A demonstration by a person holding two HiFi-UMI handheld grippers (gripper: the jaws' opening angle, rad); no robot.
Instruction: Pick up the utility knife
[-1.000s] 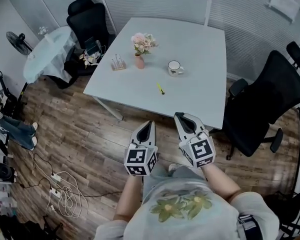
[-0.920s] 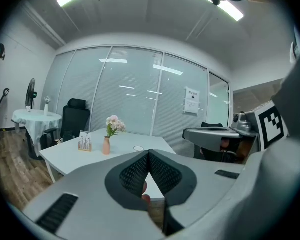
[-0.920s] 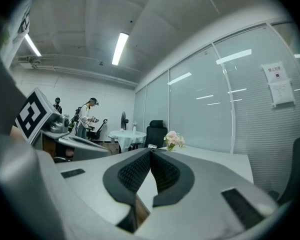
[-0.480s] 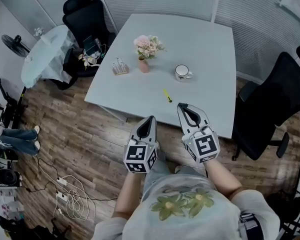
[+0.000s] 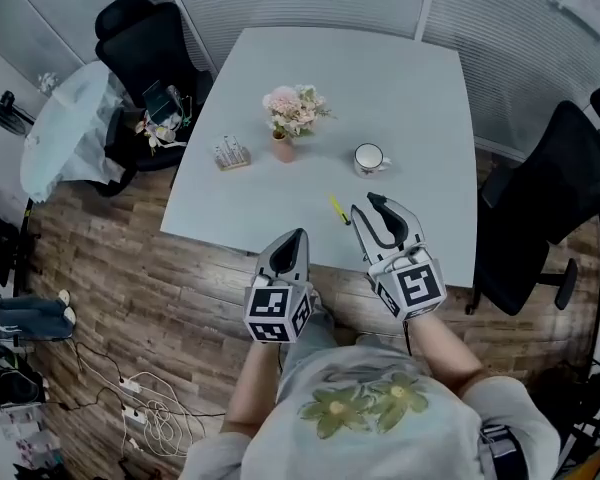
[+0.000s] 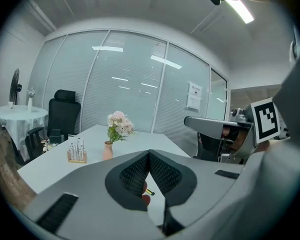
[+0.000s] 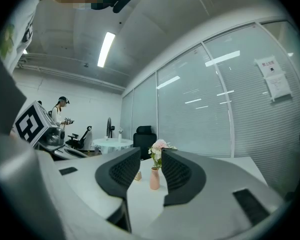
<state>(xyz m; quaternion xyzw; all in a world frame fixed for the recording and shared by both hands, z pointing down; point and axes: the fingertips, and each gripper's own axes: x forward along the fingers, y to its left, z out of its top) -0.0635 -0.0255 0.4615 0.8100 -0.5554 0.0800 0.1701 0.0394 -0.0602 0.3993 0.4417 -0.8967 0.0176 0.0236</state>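
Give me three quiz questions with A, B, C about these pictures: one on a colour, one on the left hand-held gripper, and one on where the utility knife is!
1. The vase holding the flowers is: A blue, B pink, C black.
2. On the left hand-held gripper, the jaws are: A wide apart, B closed on the vase, C together with nothing held.
3. The utility knife lies: A in the vase, B in the left hand-held gripper, C on the table.

Answers:
1 B: the head view shows a pink vase.
2 C: the left gripper view shows the jaw tips meeting.
3 C: the yellow knife lies flat on the table top, near the person's edge.
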